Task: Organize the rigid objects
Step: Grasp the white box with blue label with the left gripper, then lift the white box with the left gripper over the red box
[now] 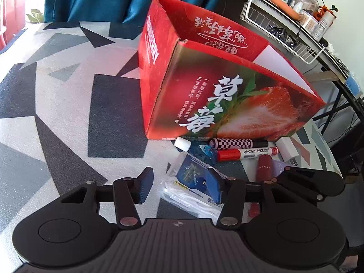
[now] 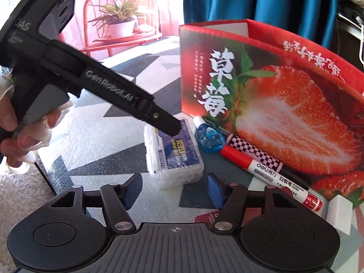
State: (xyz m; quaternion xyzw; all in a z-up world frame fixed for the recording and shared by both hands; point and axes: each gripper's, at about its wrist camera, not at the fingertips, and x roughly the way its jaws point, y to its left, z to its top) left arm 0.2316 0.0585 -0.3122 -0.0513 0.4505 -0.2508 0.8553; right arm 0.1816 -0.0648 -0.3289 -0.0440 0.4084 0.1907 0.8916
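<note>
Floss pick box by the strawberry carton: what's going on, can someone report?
Both grippers open. Left gripper over floss pick box, right gripper just short. Strawberry carton behind; markers alongside.

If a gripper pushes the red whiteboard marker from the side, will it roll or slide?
The red whiteboard marker looks round and smooth, so it would probably roll. The checkered pen lies against it and may block that. Its hard plastic body seems stiff, possibly slippery.

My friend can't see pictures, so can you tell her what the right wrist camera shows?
A big red strawberry box stands open on a patterned table. In front of it lie a clear case with a blue label, a blue correction tape, a checkered pen and a red marker. The open right tool points at the case.
</note>
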